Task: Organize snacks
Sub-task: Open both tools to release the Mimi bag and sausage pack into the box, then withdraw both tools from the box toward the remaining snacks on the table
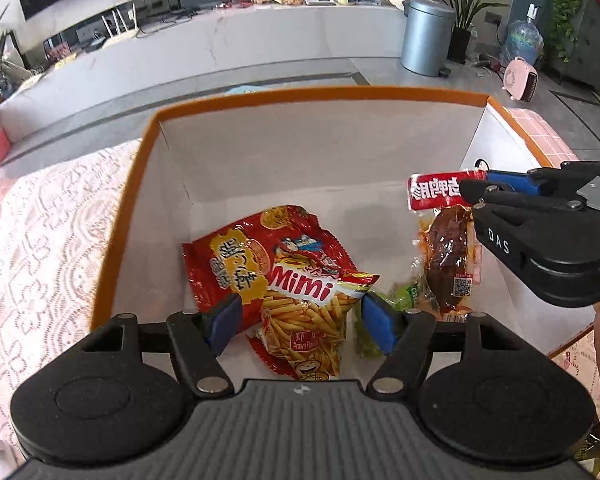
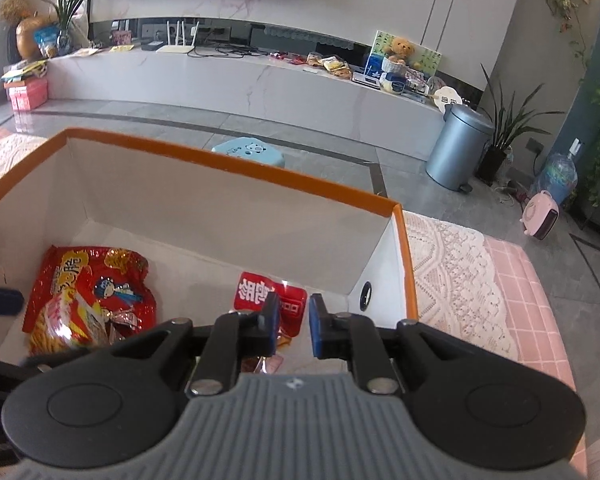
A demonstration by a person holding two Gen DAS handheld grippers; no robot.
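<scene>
Box already holding red bag, Mimi fries, green packet; left fingers released above; right fingers clenched on meat packet at 3 o'clock, not yet dropped.

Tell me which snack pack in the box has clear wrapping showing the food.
The red-topped meat pack, rightmost in the box; the Mimi bag and red crisp bag are opaque print.
</scene>
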